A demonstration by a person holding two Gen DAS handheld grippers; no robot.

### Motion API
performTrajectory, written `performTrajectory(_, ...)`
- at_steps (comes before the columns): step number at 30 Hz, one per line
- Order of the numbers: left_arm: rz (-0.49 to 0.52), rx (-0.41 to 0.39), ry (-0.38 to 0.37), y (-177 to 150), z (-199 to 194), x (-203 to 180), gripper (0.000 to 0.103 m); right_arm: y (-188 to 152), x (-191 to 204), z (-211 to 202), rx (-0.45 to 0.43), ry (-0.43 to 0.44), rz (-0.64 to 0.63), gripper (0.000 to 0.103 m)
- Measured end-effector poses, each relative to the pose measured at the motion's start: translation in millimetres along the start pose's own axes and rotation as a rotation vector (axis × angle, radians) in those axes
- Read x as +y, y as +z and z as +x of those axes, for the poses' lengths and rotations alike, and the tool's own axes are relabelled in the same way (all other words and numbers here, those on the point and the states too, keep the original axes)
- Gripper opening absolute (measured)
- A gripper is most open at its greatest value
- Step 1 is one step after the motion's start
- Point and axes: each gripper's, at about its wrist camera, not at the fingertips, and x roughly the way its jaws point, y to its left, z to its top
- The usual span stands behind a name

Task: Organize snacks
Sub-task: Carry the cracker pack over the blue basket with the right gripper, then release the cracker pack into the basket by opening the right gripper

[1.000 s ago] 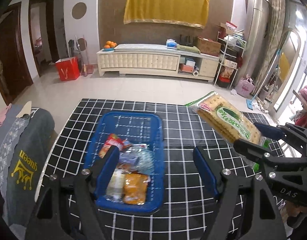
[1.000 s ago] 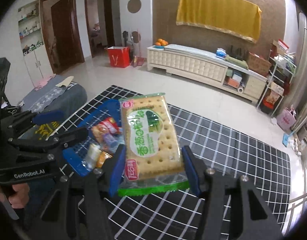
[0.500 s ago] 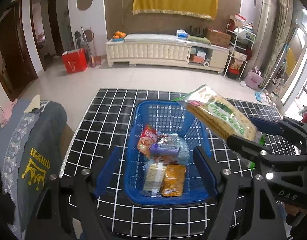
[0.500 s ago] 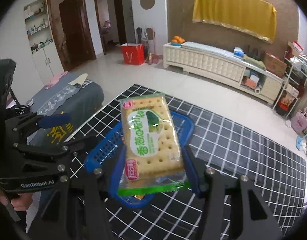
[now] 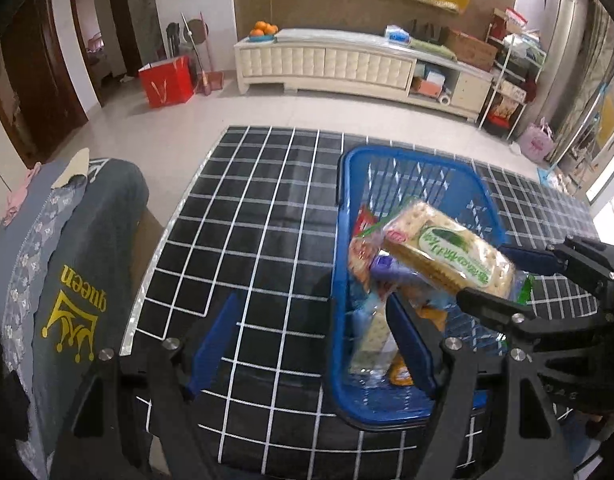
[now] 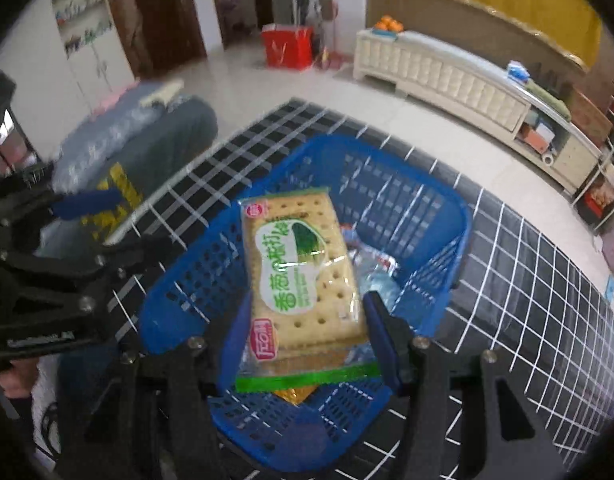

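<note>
My right gripper [image 6: 309,330] is shut on a green-and-white cracker packet [image 6: 301,276] and holds it over the blue plastic basket [image 6: 427,200]. The packet also shows in the left wrist view [image 5: 447,254], above the basket [image 5: 341,240], with the right gripper [image 5: 519,280] behind it. Several wrapped snacks [image 5: 371,344] lie in the basket under the packet. My left gripper [image 5: 311,344] is open and empty, with its right finger over the basket's left part. It shows at the left of the right wrist view [image 6: 91,220].
The basket stands on a black table with a white grid [image 5: 259,216]. A grey garment with a yellow crown print [image 5: 79,280] hangs over a chair at the table's left edge. A cream cabinet [image 5: 327,66] and a red bag [image 5: 167,82] stand far behind.
My right gripper has carried the cracker packet left and down, from beside the basket to over its inside. My left gripper has shifted left, so the basket now sits to its right.
</note>
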Motion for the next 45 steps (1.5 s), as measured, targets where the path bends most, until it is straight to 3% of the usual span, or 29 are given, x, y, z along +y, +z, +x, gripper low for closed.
performTrajectory(21, -0.030, 0.034, -0.031, 4, 27, 6, 0.074, 2, -6, 50, 0.144, 0.010, 0.026, 0.063)
performTrajectory(25, -0.024, 0.032, -0.036, 3, 26, 5, 0.074, 1, -5, 49, 0.142, 0.012, 0.024, 0.073)
performTrajectory(30, -0.030, 0.010, -0.053, 0, 14, 2, 0.074, 0, -1, 40, 0.127, 0.003, 0.006, 0.073)
performTrajectory(34, 0.020, -0.045, -0.039, -6, -11, -9, 0.074, -2, -3, 11, 0.072, -0.018, 0.038, 0.073)
performTrajectory(38, 0.111, -0.156, -0.071, -13, -52, -30, 0.074, -8, 0, -46, -0.060, -0.062, 0.086, 0.073)
performTrajectory(42, 0.101, -0.246, -0.112, -20, -95, -40, 0.074, -29, 7, -109, -0.214, -0.155, 0.139, 0.074)
performTrajectory(45, 0.091, -0.324, -0.156, -30, -127, -44, 0.074, -46, 9, -145, -0.276, -0.215, 0.179, 0.074)
